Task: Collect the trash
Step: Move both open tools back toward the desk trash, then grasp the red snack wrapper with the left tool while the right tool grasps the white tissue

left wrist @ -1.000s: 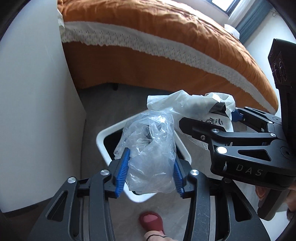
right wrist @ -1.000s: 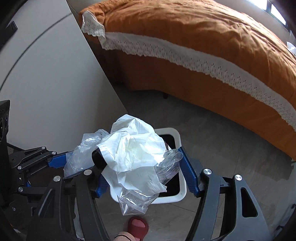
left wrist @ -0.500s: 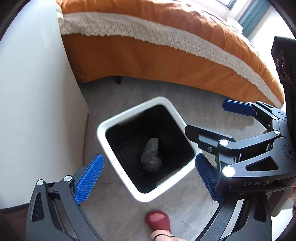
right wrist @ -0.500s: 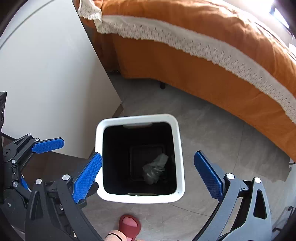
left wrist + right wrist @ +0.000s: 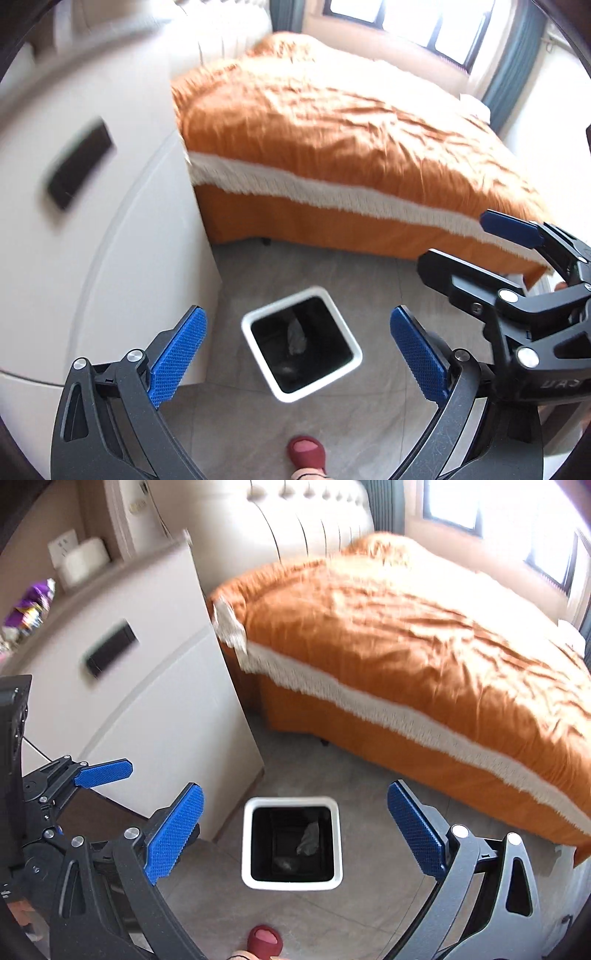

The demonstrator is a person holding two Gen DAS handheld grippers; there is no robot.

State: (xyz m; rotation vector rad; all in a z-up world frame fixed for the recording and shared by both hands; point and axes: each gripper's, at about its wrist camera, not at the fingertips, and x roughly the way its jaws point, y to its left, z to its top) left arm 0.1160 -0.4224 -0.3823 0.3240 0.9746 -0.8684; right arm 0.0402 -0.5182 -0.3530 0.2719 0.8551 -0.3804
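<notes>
A white square trash bin (image 5: 354, 360) with a black inside stands on the grey floor; it also shows in the right wrist view (image 5: 247, 845). Crumpled plastic trash (image 5: 296, 336) lies at its bottom, also seen in the right wrist view (image 5: 308, 838). My left gripper (image 5: 297, 356) is open and empty, high above the bin. My right gripper (image 5: 295, 834) is open and empty, also high above it. The right gripper shows in the left wrist view (image 5: 476, 254), the left gripper in the right wrist view (image 5: 147, 790).
A white cabinet (image 5: 147, 686) with a dark handle slot (image 5: 109, 648) stands left of the bin. A bed with an orange cover (image 5: 424, 657) fills the back and right. A red slipper (image 5: 306, 452) is on the floor below. Purple items (image 5: 31, 603) lie on the cabinet top.
Both grippers let go of the plastic bags, which fell into the bin. Both grippers then rose well above the bin and the view tilted up toward the bed.
</notes>
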